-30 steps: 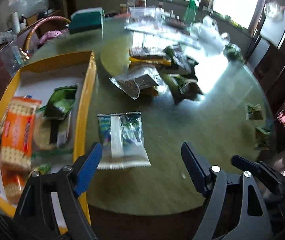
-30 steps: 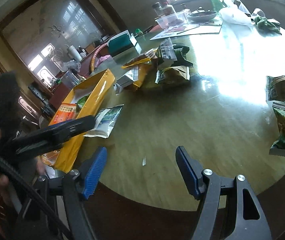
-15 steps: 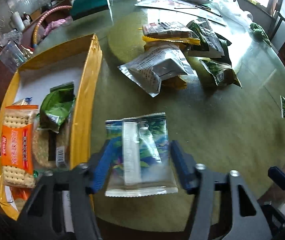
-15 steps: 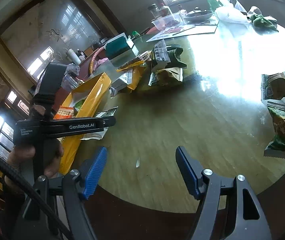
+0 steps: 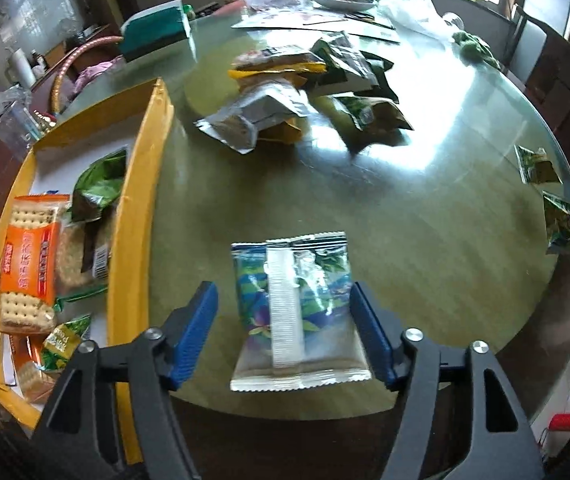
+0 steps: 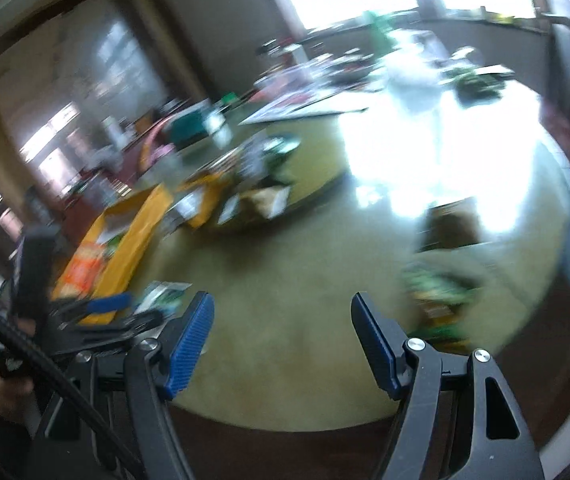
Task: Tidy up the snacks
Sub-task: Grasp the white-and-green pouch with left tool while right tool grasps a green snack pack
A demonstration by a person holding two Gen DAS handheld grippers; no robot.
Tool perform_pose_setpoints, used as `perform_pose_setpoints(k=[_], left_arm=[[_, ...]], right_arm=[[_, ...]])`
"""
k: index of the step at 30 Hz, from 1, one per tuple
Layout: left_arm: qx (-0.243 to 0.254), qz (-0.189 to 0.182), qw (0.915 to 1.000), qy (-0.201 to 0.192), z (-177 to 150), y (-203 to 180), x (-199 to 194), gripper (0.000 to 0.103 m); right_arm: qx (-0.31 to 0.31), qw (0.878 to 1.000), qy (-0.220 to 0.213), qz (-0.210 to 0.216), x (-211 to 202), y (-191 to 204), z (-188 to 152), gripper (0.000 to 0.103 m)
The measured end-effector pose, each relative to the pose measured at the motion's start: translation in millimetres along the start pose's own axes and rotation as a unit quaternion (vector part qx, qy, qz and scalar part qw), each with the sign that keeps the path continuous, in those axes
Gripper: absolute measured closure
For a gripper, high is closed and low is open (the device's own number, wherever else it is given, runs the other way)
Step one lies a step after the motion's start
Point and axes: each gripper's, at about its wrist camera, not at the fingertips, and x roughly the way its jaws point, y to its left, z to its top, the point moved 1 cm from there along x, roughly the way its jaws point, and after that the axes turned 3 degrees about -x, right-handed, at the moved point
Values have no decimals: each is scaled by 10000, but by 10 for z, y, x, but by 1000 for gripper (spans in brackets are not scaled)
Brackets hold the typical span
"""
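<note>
- The left gripper (image 5: 283,312) straddles a blue-and-green foil snack packet with a white back seam (image 5: 297,312), lying flat near the edge of the round glass-topped table (image 5: 425,216). The jaws have just been opening; the blue left pad stands clear of the packet, the right sits at its edge — contact there cannot be judged.
- Just left of it, a yellow-walled cardboard box (image 5: 133,216) holds an orange cracker pack (image 5: 29,264) and small green packets.
- A heap of mixed snack bags (image 5: 297,92) lies mid-table.
- The right gripper (image 6: 281,322) hangs wide and empty over the table — its view badly blurred.
</note>
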Motion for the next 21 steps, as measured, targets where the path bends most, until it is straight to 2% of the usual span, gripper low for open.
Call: perform_pose_setpoints(k=[4,6,11,16,20,21], left_arm=[[-76,-108,9999,38,10,41,30,33],[-65,-165,9998,75,8,48,51,29],[-123,-255,9995,122,-6,58,84,27],[-104,-296,9993,189,-29,35,148,27],[-139,-290,9994,100,-36,32,145,31],[-139,-287,9995,78,-38,33,140,36]], right_arm=[[182,9967,-208,-767,-125,-244,8,32],[360,9938,-101,-1044,-72,-352,-26,32],[657,9910,149,-1158,120,-446,-89,35],[645,9920,359,-1019,261,-387,-109,63],[360,9956,444,-744,321,-189,-141,64],[267,9965,473,-628,341,-117,-153,64]])
